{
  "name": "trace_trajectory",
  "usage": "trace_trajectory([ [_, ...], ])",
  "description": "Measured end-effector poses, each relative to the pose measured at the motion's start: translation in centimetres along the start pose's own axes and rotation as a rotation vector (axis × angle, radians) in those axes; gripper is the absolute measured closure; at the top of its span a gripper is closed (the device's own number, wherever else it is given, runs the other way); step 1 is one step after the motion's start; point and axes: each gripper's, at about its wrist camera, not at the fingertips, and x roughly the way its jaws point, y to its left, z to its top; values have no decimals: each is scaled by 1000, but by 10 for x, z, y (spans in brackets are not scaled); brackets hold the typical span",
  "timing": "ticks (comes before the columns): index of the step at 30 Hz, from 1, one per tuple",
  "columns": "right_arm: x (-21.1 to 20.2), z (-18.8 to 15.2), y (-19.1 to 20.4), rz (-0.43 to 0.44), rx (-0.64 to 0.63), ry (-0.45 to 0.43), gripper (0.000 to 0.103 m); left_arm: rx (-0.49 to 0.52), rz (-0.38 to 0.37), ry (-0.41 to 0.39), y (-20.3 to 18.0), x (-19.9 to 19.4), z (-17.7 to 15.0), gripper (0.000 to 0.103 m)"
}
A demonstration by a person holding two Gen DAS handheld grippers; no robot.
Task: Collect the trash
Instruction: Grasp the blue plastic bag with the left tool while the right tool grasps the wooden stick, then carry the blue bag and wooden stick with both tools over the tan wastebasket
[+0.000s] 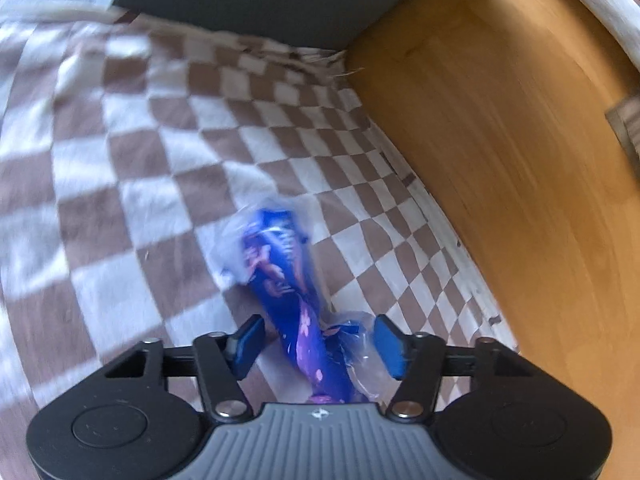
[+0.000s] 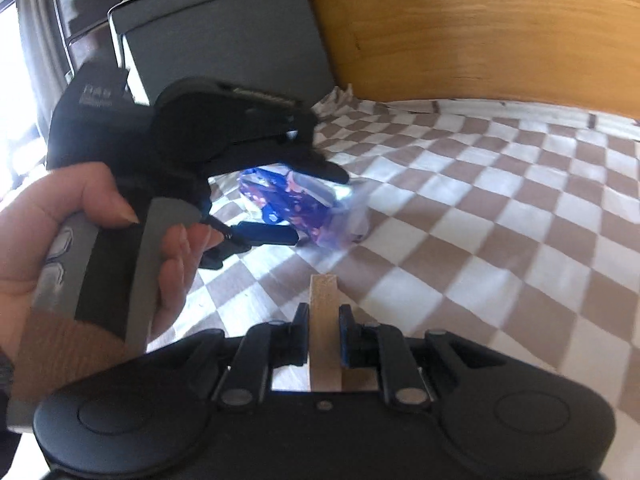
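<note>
While sunlight streaks the brown-and-cream checkered bed cover [image 1: 132, 168], lies flat at centre: crumpled blue-and-purple plastic wrapper with a clear film edge [image 1: 294, 296], stretched from twelve o'clock down towards six in the left wrist view. Straddling its near end, left gripper [image 1: 318, 342], blue pads standing one at nine o'clock of the wrapper and one at three; nine o'clock pad clear of the blue foil, three o'clock pad just against the clear film, though blur makes contact hard to call. Not clamped, then: jaws part-way apart with the wrapper between them.

Seen from the right wrist camera, same wrapper [image 2: 296, 204] at about eleven o'clock of the picture's middle, left gripper [image 2: 316, 204] reaching over it from nine o'clock, carried by a bare hand [image 2: 80, 240] wrapped round the grey-and-black handle.

Closer in, right gripper [image 2: 324, 322] squeezed tight on a thin pale wooden stick [image 2: 325, 312], stick pointing to twelve o'clock, tip free above the cover. Beyond, at one o'clock, curved honey-coloured wooden headboard [image 2: 480, 32]; at eleven o'clock, dark grey box-shaped bin [image 2: 224, 40] beside the bed.
</note>
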Motion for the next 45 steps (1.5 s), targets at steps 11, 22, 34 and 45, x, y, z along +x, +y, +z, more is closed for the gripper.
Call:
trace_trajectory([
  [11, -24, -11, 2, -45, 20, 18, 88, 157, 84, -40, 0, -38, -20, 103],
  [22, -62, -27, 10, -122, -1, 35, 88, 384, 131, -100, -2, -101, -59, 103],
  [34, -101, -25, 30, -153, -37, -10, 88, 594, 184, -180, -2, -166, -98, 103],
  [45, -132, -24, 56, -149, -86, -46, 88, 758, 242, -247, -4, -216, -133, 103],
])
